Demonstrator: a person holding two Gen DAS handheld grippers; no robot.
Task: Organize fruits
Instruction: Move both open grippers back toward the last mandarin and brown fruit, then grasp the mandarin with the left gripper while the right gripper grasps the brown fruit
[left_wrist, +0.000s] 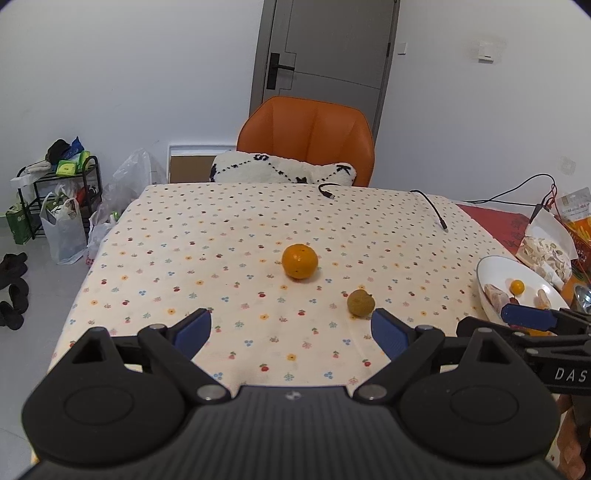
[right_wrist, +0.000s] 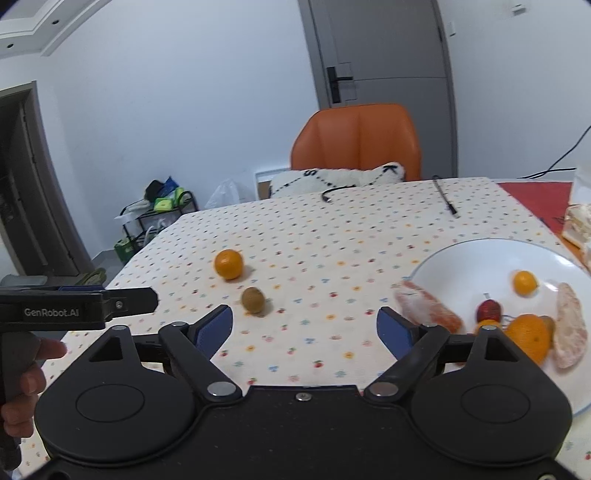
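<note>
An orange and a small brown-green fruit lie on the flowered tablecloth. A white plate at the right holds a small orange fruit, a red fruit, an orange and pink peeled segments. My left gripper is open and empty, short of the brown fruit. My right gripper is open and empty, left of the plate; its side shows in the left wrist view.
An orange chair with a white cushion stands at the table's far edge. Black cables lie on the far cloth. Snack bags and a spoon lie beyond the plate. A rack with bags stands on the floor left.
</note>
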